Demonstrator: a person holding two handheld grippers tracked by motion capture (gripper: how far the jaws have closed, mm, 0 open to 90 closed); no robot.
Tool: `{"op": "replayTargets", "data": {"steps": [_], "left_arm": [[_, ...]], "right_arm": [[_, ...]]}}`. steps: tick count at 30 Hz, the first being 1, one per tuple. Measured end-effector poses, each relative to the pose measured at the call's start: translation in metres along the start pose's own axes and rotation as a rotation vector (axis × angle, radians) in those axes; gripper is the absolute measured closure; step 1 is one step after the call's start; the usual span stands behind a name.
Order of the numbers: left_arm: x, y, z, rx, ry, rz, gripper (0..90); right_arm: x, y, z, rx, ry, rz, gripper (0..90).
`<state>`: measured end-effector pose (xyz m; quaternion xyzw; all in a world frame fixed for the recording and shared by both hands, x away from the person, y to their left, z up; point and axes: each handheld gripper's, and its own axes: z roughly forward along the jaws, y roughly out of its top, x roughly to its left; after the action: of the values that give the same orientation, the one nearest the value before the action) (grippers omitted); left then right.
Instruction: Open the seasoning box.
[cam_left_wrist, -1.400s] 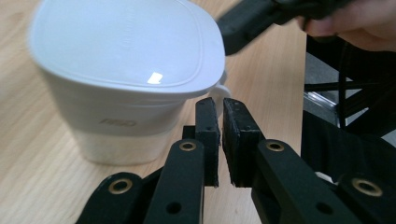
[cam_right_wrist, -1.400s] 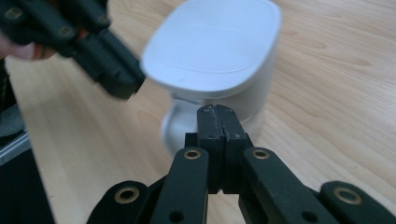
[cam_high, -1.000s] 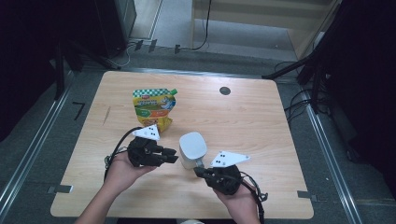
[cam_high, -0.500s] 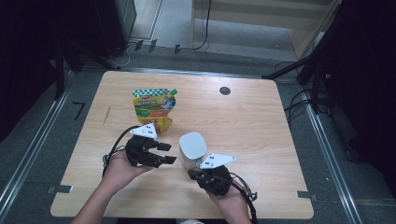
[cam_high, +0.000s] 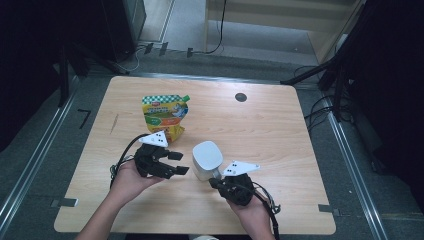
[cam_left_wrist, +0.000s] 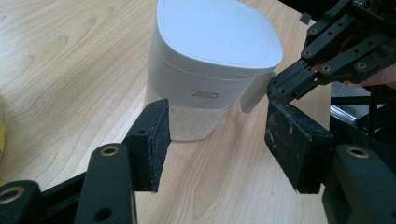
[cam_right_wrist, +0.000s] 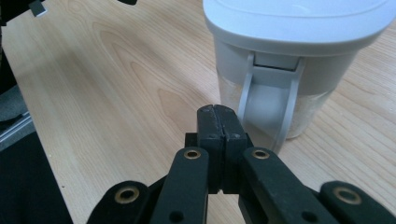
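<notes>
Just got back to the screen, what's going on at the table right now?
A person works a gripper in each hand around a white lidded container standing on the wooden table. The left gripper faces it, jaws just opened and apart with nothing between them. The right gripper is shut and empty, its tips right by the container's handle; whether they touch is unclear. A colourful snack pouch lies farther back, untouched.

- A light wooden table with rounded corners stands on a grey floor.
- Metal rails run along the table at 9 and 3 o'clock.
- Black cables lie at 3 o'clock.
- Pale wooden furniture stands at 12 o'clock; both far sides are dark.
</notes>
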<state>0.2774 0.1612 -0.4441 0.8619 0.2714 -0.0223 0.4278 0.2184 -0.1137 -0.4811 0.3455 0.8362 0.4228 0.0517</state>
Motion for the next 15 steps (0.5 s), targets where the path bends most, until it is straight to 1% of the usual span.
{"op": "replayTargets", "data": {"steps": [3,5,8,10,11,13,15], "left_arm": [[0.000,0.001,0.002,0.001,-0.001,0.003,40.3],[0.000,0.001,0.003,0.004,-0.002,0.007,39.8],[0.000,0.002,0.005,0.009,-0.022,0.002,40.3],[0.000,0.003,0.006,0.007,-0.032,0.000,40.1],[-0.001,0.003,0.007,0.011,-0.027,0.005,39.5],[-0.001,0.003,0.009,0.010,-0.028,0.007,37.9],[-0.001,0.004,0.010,0.016,-0.025,0.011,37.4]], "right_arm": [[-0.004,-0.001,-0.002,-0.004,-0.008,0.001,90.0],[-0.009,-0.002,-0.004,-0.006,-0.016,0.016,90.0],[-0.015,-0.003,-0.007,-0.009,-0.022,0.036,90.0],[-0.019,-0.004,-0.009,-0.013,-0.029,0.036,90.0],[-0.021,-0.004,-0.010,-0.012,-0.030,0.042,90.0],[-0.024,-0.004,-0.012,-0.014,-0.041,0.036,90.0],[-0.029,-0.005,-0.015,-0.020,-0.044,0.044,90.0]]}}
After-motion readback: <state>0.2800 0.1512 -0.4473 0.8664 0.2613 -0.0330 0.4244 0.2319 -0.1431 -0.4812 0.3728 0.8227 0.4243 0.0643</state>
